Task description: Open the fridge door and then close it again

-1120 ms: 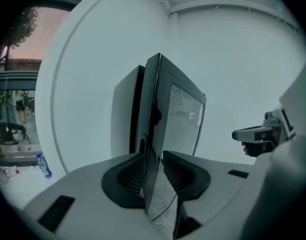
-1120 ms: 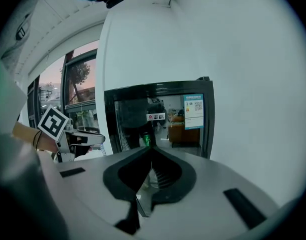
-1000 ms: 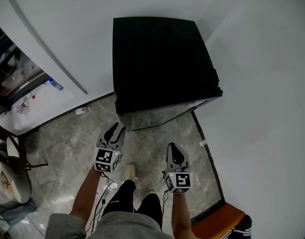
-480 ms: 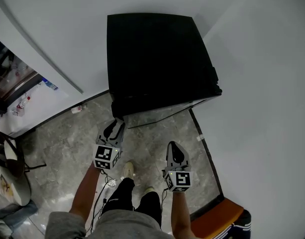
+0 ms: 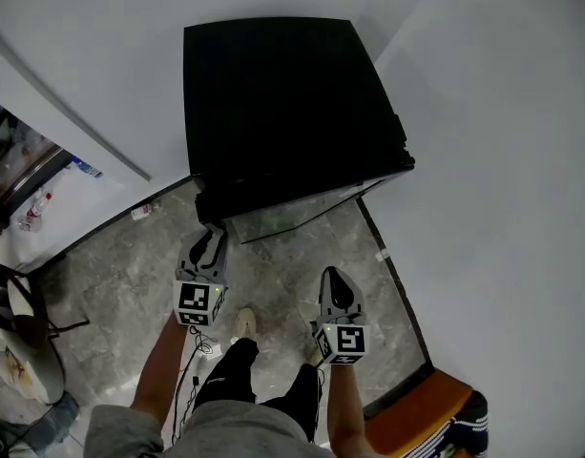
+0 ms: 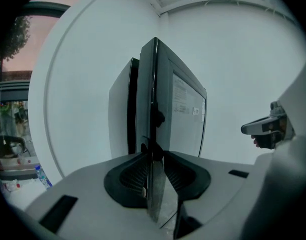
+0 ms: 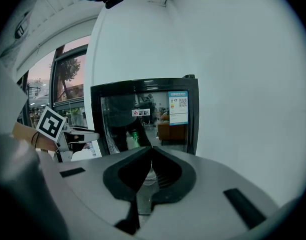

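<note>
A black fridge [image 5: 282,103] stands in the corner between white walls, seen from above in the head view. Its glass door [image 7: 143,119] faces me and carries stickers. My left gripper [image 5: 211,239] is at the door's left front edge. In the left gripper view the door's edge [image 6: 155,99] runs upright between the jaws of the left gripper [image 6: 153,156], which have just been closing and now rest against both its faces. My right gripper [image 5: 338,284] hangs shut and empty in front of the fridge, a short way off the door, and is the right gripper [image 7: 152,151] looking at the glass.
Grey stone floor [image 5: 292,265] lies before the fridge, with my shoe [image 5: 244,324] and a cable on it. Small bottles [image 5: 82,168] lie by the left wall. A bag [image 5: 15,322] sits far left, an orange seat [image 5: 416,416] at lower right. The white wall [image 5: 502,160] is close on the right.
My left gripper has moved forward from a short way back up to the fridge's left front edge. The right gripper has stayed where it was.
</note>
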A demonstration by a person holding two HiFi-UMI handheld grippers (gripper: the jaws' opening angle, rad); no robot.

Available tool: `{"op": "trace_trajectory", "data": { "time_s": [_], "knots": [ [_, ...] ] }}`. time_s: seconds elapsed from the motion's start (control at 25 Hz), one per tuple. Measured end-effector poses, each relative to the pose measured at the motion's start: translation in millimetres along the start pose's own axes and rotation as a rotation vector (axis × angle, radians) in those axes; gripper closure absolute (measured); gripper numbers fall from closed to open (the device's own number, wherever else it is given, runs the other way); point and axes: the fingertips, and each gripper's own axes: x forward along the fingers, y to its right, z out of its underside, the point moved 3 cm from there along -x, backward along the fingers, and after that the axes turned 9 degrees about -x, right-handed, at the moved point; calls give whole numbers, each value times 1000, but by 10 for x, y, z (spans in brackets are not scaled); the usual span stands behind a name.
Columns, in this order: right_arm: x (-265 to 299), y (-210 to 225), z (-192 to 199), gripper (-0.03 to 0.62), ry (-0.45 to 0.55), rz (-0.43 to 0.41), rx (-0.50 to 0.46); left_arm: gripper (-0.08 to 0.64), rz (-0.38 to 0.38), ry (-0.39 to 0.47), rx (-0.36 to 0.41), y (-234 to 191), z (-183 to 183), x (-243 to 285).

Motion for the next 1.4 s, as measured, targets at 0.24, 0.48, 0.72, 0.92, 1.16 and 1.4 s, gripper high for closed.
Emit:
{"op": "trace_trajectory", "data": {
  "time_s": [0.24,0.48,0.72,0.92,1.16,1.4],
  "knots": [
    [-127,105,29,566,14,-7,-2,457,-31,3,2,78,33,-68],
    [-275,265,52,566,31,-21,-13,457,-76,14,-6,199,93,-180],
    [-437,384,103,566,38,-42,-24,459,-122,19,-21,332,149,-302],
    [-545,457,215,566,42,-77,-29,460,-153,22,-23,476,217,-379],
    [-609,438,308,566,48,-132,-49,465,-185,22,-11,645,297,-487],
    [-735,427,371,566,61,-177,-59,471,-210,27,-12,823,382,-611]
  ]
}}
